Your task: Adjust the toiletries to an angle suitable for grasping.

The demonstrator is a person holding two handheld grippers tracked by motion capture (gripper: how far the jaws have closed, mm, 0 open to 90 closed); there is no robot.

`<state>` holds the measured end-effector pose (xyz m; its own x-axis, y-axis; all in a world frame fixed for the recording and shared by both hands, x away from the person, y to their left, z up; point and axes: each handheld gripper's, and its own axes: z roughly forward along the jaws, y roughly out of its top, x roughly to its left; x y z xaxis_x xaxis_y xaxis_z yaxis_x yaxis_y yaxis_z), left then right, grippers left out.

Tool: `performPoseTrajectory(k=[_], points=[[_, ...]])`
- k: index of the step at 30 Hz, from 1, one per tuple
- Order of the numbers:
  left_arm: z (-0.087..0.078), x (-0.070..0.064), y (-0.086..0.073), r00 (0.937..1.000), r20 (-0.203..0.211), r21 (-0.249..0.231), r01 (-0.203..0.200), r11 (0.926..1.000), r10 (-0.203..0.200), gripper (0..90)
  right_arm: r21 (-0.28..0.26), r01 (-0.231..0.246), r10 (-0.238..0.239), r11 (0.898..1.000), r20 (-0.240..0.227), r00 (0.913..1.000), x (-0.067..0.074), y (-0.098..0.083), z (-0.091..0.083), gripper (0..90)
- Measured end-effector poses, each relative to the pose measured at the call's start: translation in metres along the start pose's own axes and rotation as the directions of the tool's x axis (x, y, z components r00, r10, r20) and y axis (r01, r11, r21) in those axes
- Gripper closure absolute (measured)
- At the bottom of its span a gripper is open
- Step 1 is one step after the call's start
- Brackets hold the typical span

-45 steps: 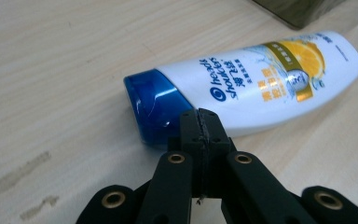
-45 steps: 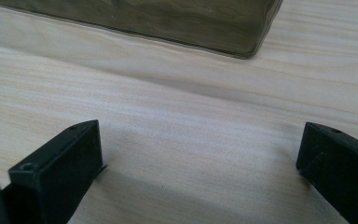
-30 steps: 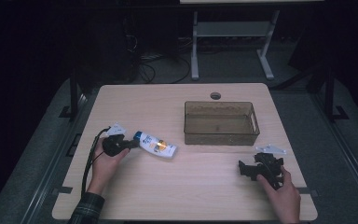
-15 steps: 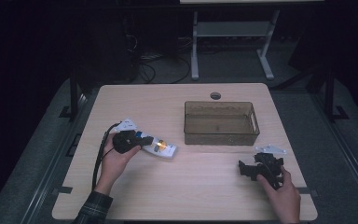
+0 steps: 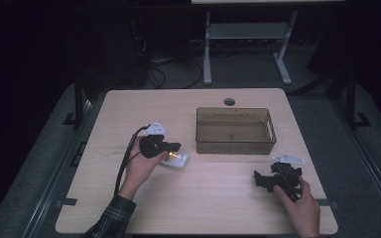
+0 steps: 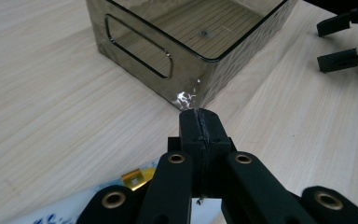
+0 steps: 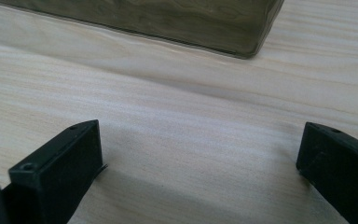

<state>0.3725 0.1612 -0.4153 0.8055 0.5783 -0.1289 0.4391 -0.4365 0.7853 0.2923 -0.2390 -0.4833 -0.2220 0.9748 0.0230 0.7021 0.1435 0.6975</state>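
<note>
If the left gripper point(image 5: 174, 147), pinched thin on the white tube's point(image 5: 176, 160) flat end, slips, the tube falls before reaching the bin point(image 5: 235, 130); right gripper point(image 5: 259, 179) stays wide apart.

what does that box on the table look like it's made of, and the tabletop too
Box: looks like smoky, see-through plastic with a glossy finish; the table grain shows through its floor and a glare spot sits on its corner. Tabletop: pale wood-grain surface, matte, probably laminate, though real wood cannot be ruled out.
</note>
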Motion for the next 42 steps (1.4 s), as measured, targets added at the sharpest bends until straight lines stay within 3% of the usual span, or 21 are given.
performPoseTrajectory(k=[3, 12, 17, 24, 42], points=[[0.009, 0.001, -0.001, 1.0, 0.004, 0.017, -0.006, 0.9998, 0.006, 89.9, 0.0, 0.001, -0.001, 1.0, -0.001, 1.0, 0.0, 0.0, 0.0, 0.0], [0.033, 0.005, -0.003, 0.9994, 0.023, 0.032, 0.026, 0.9992, -0.027, 89.9, -0.001, 0.001, -0.001, 1.0, 0.0, 1.0, 0.0, 0.0, 0.0, 0.0], [0.046, 0.008, -0.006, 0.9995, 0.015, 0.079, 0.026, 0.9965, -0.027, 89.9, -0.001, 0.001, -0.001, 1.0, 0.0, 1.0, 0.0, 0.0, 0.0, 0.0], [0.048, 0.009, -0.008, 0.9994, 0.009, 0.1, 0.031, 0.9945, -0.032, 89.9, 0.0, 0.001, -0.001, 1.0, 0.0, 1.0, 0.0, 0.0, 0.0, 0.0], [0.043, 0.001, -0.009, 0.9998, 0.02, 0.162, -0.007, 0.9868, 0.004, 90.0, -0.001, 0.001, -0.001, 1.0, 0.0, 1.0, 0.0, 0.0, 0.0, 0.0]])
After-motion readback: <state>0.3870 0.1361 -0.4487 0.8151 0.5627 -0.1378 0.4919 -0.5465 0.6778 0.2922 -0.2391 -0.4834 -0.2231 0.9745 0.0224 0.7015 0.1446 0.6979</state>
